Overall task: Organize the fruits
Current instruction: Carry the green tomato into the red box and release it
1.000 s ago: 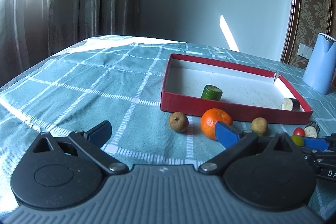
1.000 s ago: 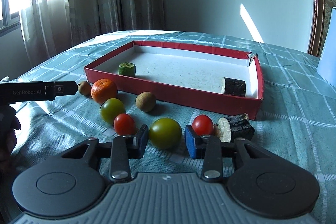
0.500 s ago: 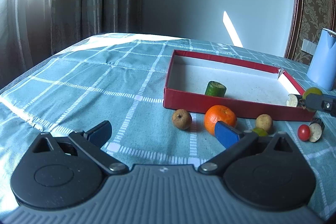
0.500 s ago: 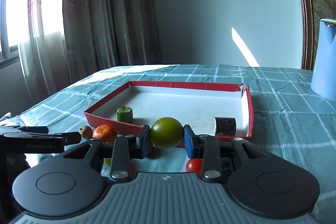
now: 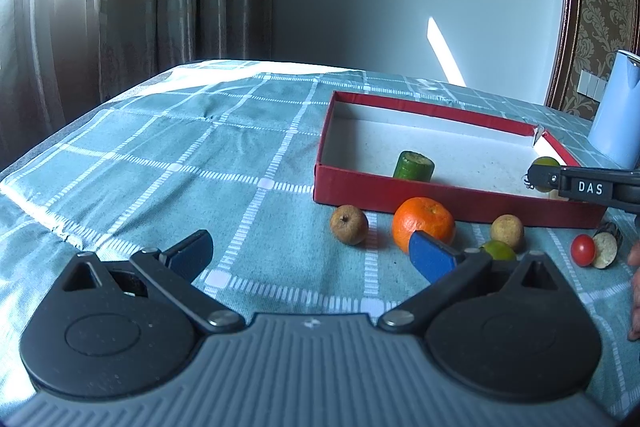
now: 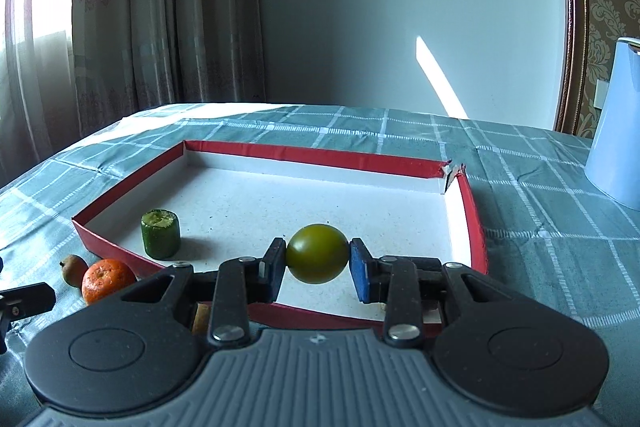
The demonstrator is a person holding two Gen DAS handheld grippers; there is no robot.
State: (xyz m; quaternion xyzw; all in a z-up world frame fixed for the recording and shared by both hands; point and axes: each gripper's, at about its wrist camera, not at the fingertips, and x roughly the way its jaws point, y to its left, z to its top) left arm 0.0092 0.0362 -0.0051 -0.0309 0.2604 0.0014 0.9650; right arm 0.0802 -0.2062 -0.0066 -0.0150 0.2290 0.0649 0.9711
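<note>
Hovering over the red tray [image 6: 474,223], the right gripper [image 6: 318,254] has a green tomato [image 6: 317,253] pinched between its two pads, jaws narrowed onto its sides, and the fruit hangs clear above the tray's white floor, just inside the near wall. That's the relation that counts: bare floor lies straight below and ahead of the jaws, with the cucumber stub [image 6: 160,234] standing upright well off to the left (no crowding there). The tomato is round, so there's no long axis to line up; my read is that lowering and letting go is all that's left for this one.

The left gripper [image 5: 312,253] sits low over the cloth, jaws spread wide and holding nothing. Just ahead of its right finger are the mandarin [image 5: 423,225] and a small brown pear [image 5: 349,225], both outside the tray's near wall, so the left hand is clearly the nearer one for those. Further right lie a brown round fruit [image 5: 507,231], another green one [image 5: 498,250], a cherry tomato [image 5: 583,249] and an eggplant piece [image 5: 606,245].

The table wears a teal checked cloth [image 5: 180,163], slightly wrinkled; curtains hang at left, and a pale blue jug [image 6: 616,131] stands at right.
</note>
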